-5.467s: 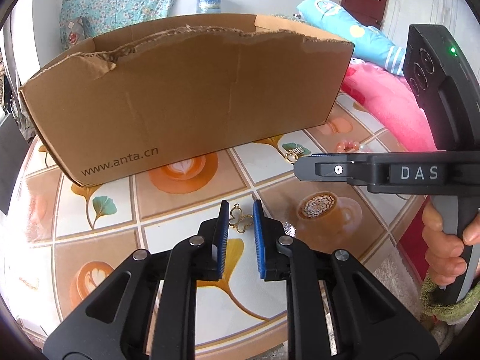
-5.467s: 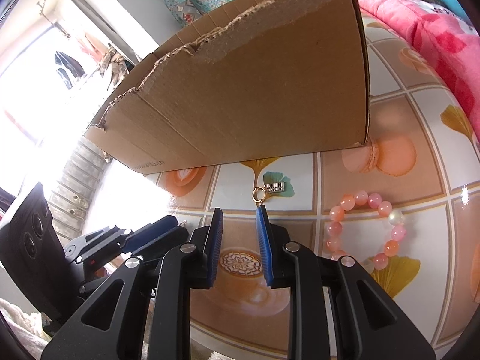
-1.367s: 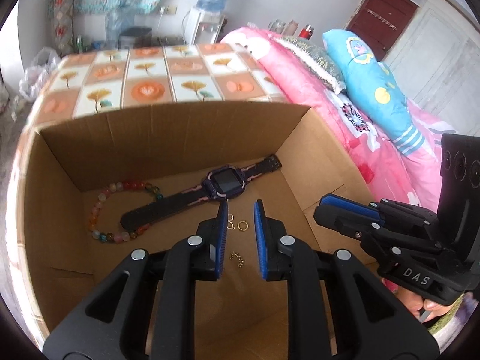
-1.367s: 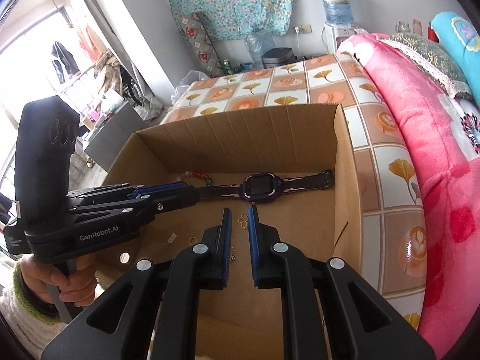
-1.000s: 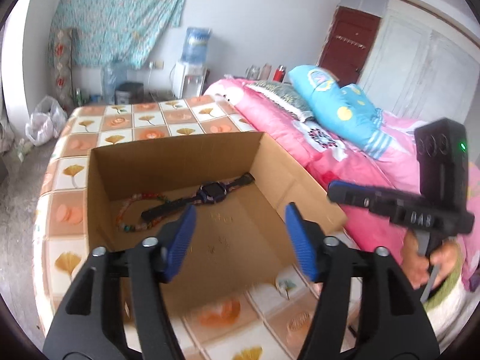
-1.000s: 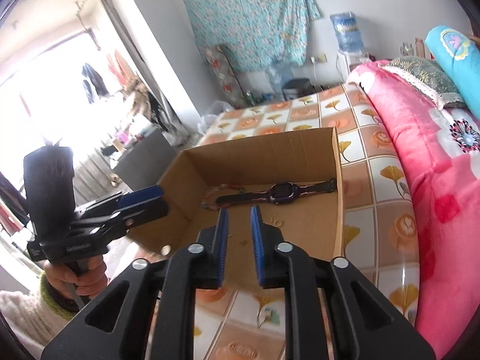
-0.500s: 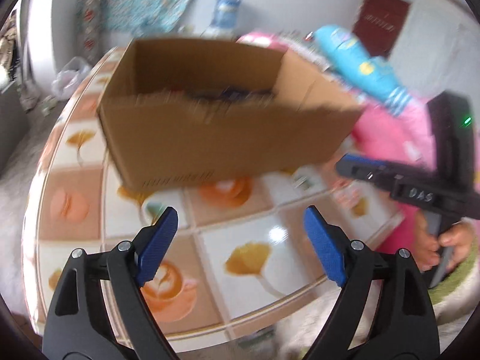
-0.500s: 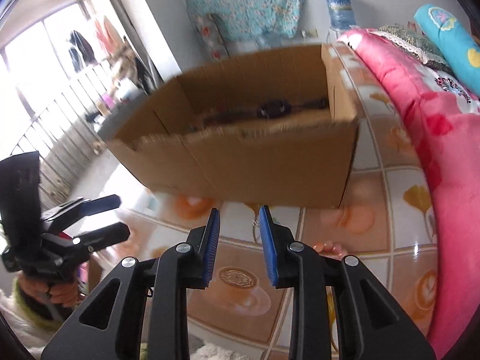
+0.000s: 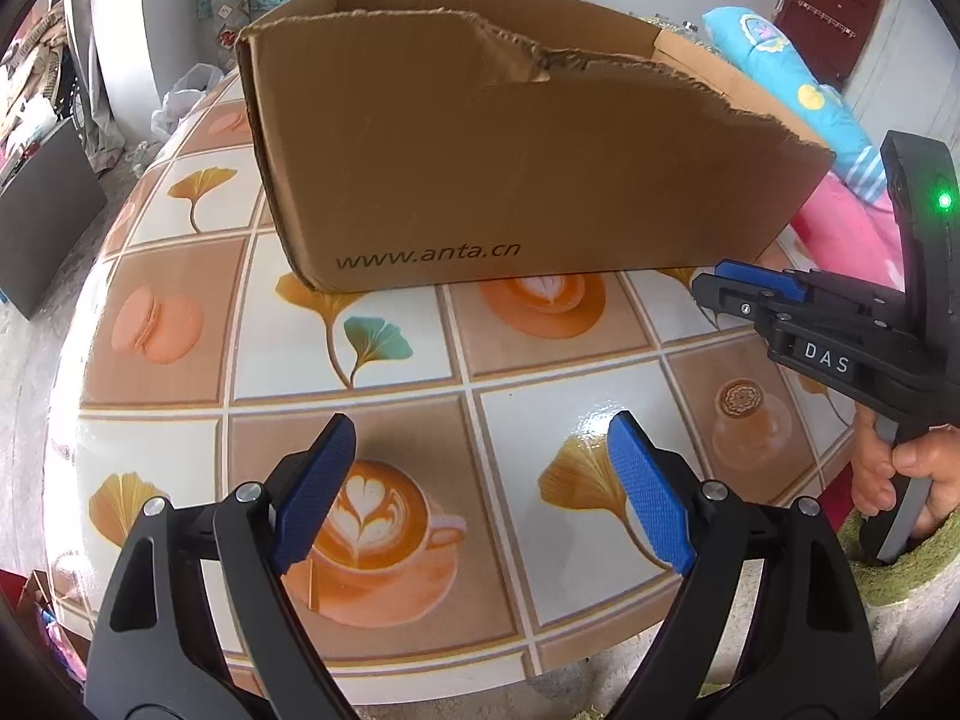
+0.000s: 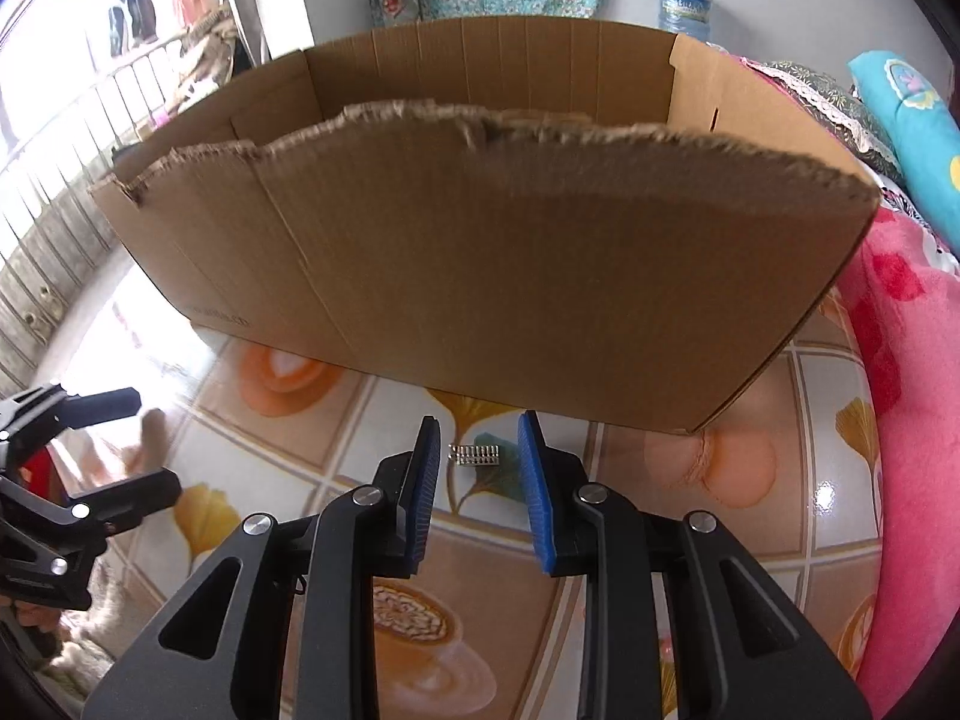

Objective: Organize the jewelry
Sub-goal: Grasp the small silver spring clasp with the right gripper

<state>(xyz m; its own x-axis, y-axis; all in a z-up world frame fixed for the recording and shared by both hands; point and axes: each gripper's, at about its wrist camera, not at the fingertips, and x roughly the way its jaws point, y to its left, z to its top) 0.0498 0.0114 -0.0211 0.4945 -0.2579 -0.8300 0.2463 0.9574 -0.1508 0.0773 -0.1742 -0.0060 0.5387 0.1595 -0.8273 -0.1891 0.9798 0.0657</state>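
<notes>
Both grippers are now back down at the tabletop (image 9: 384, 240) after hovering over the open cardboard box (image 9: 510, 138) a little over a second ago, when each held its jaws narrow above the watch, bead string and small gold pieces lying on the box floor. From this low angle the box's contents are hidden behind its torn front wall. The left gripper (image 9: 480, 498) now has its jaws spread wide and holds nothing, and no jewelry shows on the tiles beneath it; the butterfly-shaped charm that lay there five seconds ago is gone, so it has probably been dropped in the box. The right gripper (image 10: 477, 480) has its jaws parted moderately, also empty, and they frame a small silver comb-like piece (image 10: 475, 455) that lies on the tabletop just in front of the box. That piece looks like the next pickup. A pink bead bracelet seen earlier beside it is out of view now, so whether it remains outside cannot be told
</notes>
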